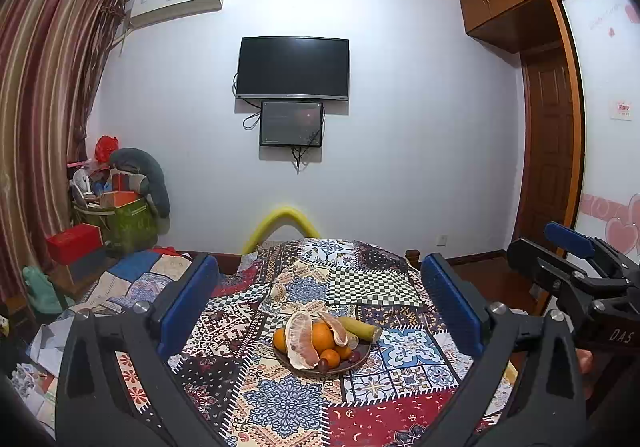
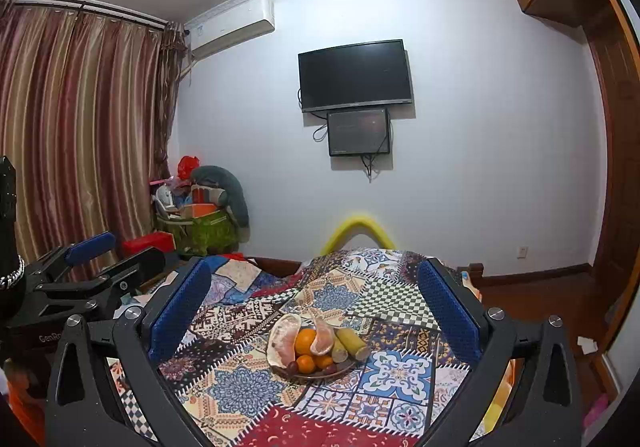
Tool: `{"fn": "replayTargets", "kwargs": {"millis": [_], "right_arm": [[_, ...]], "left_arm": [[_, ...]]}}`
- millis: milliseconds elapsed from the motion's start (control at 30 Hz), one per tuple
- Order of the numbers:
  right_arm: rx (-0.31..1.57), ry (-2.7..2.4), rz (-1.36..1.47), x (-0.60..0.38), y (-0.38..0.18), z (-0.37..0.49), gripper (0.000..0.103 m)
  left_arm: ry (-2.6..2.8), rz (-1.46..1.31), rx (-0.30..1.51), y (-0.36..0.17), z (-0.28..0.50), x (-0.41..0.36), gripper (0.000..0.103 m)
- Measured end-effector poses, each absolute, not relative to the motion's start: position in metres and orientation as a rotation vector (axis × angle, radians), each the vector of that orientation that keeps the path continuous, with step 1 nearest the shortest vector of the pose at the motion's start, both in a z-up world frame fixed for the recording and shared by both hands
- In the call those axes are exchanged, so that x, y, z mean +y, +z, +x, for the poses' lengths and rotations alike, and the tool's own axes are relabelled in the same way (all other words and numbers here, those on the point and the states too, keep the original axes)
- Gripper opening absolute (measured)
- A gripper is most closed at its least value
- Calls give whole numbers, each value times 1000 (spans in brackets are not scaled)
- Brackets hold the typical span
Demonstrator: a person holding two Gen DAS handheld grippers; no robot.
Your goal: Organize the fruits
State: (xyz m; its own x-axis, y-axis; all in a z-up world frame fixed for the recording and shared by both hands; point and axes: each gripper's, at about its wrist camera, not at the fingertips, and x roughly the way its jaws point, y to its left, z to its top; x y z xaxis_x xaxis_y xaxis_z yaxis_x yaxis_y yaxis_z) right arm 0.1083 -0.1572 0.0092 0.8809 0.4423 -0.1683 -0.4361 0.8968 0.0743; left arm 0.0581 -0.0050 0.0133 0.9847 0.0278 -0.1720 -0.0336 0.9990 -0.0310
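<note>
A dark plate (image 1: pixel 362 358) piled with fruit sits on a patchwork cloth (image 1: pixel 288 403). On it are oranges (image 1: pixel 322 336), peeled pomelo pieces (image 1: pixel 299 339), a yellow banana (image 1: pixel 362 328) and small dark fruits (image 1: pixel 354 357). The same plate (image 2: pixel 347 367) with oranges (image 2: pixel 305 341), pomelo (image 2: pixel 282 339) and banana (image 2: pixel 353 343) shows in the right wrist view. My left gripper (image 1: pixel 320 299) is open and empty, held back from the plate. My right gripper (image 2: pixel 314 299) is open and empty too, and also shows at the right edge of the left wrist view (image 1: pixel 576 247).
The cloth covers a table with a yellow padded chair back (image 1: pixel 285 221) behind it. A cluttered pile of bags and boxes (image 1: pixel 116 203) stands at the left by striped curtains. A wooden door (image 1: pixel 550 151) is at the right. The left gripper shows in the right wrist view (image 2: pixel 100 259).
</note>
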Motion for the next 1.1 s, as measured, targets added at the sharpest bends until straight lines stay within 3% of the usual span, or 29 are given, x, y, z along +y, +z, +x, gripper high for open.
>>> {"fn": "replayTargets", "kwargs": {"millis": [1100], "right_arm": [[191, 448, 45, -157, 12, 106, 103]], "left_arm": [[-3, -28, 187, 10, 61, -11, 103]]}}
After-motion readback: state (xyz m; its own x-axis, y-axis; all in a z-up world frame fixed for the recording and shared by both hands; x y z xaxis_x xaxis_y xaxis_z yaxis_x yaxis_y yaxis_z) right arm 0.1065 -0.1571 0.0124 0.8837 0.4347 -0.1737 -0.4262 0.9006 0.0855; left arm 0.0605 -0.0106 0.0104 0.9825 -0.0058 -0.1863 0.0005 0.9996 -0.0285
